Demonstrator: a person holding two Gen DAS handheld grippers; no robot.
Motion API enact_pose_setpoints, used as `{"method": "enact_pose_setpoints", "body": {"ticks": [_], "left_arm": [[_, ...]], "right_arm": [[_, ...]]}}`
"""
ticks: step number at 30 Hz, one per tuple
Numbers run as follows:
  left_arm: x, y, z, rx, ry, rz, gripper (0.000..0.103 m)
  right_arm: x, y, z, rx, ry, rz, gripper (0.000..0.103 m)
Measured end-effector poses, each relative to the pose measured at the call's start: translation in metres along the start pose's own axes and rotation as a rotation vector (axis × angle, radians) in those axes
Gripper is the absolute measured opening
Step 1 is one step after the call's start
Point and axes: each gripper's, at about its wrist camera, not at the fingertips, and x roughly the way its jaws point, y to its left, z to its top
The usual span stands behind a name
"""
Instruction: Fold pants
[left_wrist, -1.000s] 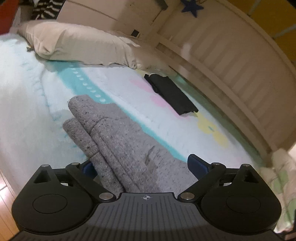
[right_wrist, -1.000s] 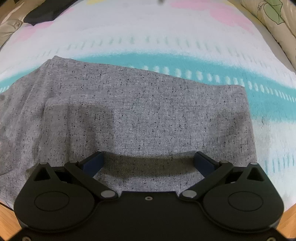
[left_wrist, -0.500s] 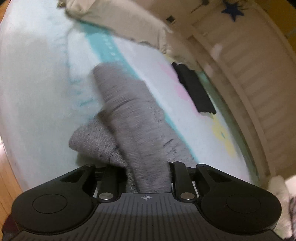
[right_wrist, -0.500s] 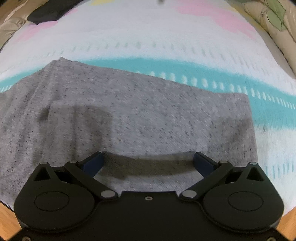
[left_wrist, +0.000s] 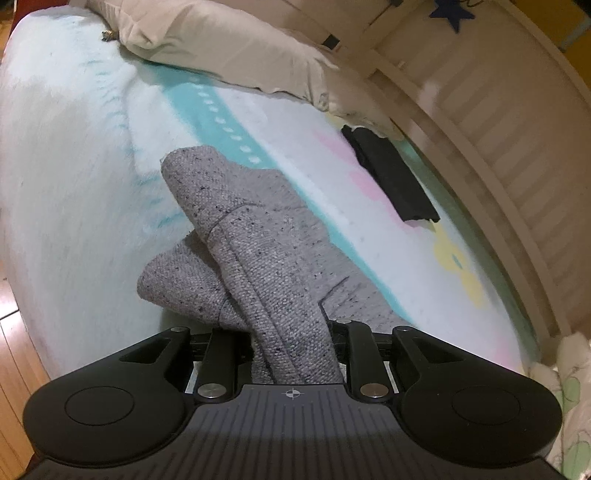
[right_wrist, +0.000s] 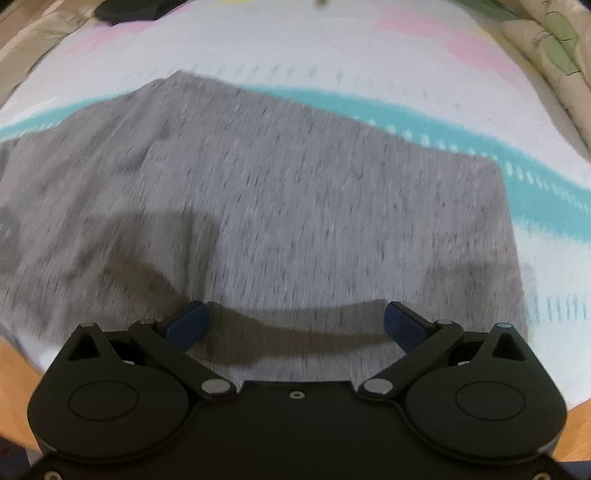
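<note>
Clamping a bunched ridge of the grey pants (left_wrist: 266, 258) in your left gripper (left_wrist: 293, 347), you are lifting soft, limp knit that is draping and sagging wherever it goes unsupported, so take it by a hem or folded edge, not mid-panel. Your right gripper (right_wrist: 295, 325) is hovering with its jaws spread wide over the flat part lying on the bed (left_wrist: 74, 147). The near mattress edge is running close beneath you, while open blanket is stretching toward the pillow (left_wrist: 221, 44) and black cloth (left_wrist: 391, 177).
</note>
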Motion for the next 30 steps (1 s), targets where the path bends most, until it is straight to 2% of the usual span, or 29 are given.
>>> {"method": "enact_pose_setpoints", "body": {"ticks": [2, 3, 5, 8, 12, 14, 17, 19, 20, 21, 23, 27, 30], "left_arm": [[0.002, 0.002, 0.000, -0.022, 0.003, 0.005, 0.024], [0.002, 0.003, 0.000, -0.038, 0.004, 0.003, 0.025], [0.004, 0.004, 0.000, -0.051, 0.001, 0.001, 0.025], [0.003, 0.004, -0.001, -0.038, 0.004, 0.000, 0.025], [0.005, 0.007, 0.001, -0.049, 0.010, -0.009, 0.027], [0.007, 0.008, 0.001, -0.054, 0.015, -0.015, 0.028], [0.009, 0.010, 0.004, -0.071, 0.031, -0.031, 0.031], [0.009, 0.011, 0.004, -0.081, 0.025, -0.049, 0.027], [0.007, 0.010, 0.003, -0.071, 0.013, -0.048, 0.023], [0.004, 0.006, 0.002, -0.046, 0.001, -0.042, 0.022], [-0.006, -0.006, 0.003, 0.020, -0.031, -0.035, 0.020], [-0.033, -0.039, 0.000, 0.172, -0.104, -0.033, 0.019], [-0.060, -0.072, -0.008, 0.324, -0.165, -0.041, 0.019]], "right_arm": [[-0.006, 0.000, -0.008, -0.057, -0.002, 0.040, 0.098], [-0.009, -0.001, -0.008, -0.078, -0.009, 0.066, 0.088], [-0.018, -0.006, -0.004, -0.085, -0.023, 0.129, 0.080], [-0.022, -0.014, 0.006, -0.007, -0.043, 0.171, 0.080], [-0.017, -0.016, 0.013, 0.041, -0.013, 0.199, 0.080], [-0.010, -0.010, 0.018, 0.020, -0.013, 0.186, 0.081], [-0.002, 0.007, 0.012, -0.055, 0.008, 0.134, 0.089], [-0.003, 0.015, 0.010, -0.099, -0.021, 0.102, 0.089], [-0.005, 0.015, 0.011, -0.106, -0.021, 0.115, 0.086], [-0.008, 0.012, 0.013, -0.108, -0.014, 0.138, 0.079], [-0.017, 0.002, 0.018, -0.098, -0.002, 0.192, 0.077], [-0.038, -0.027, 0.027, -0.041, -0.038, 0.222, 0.081], [-0.047, -0.054, 0.036, 0.011, -0.069, 0.196, 0.086]]}}
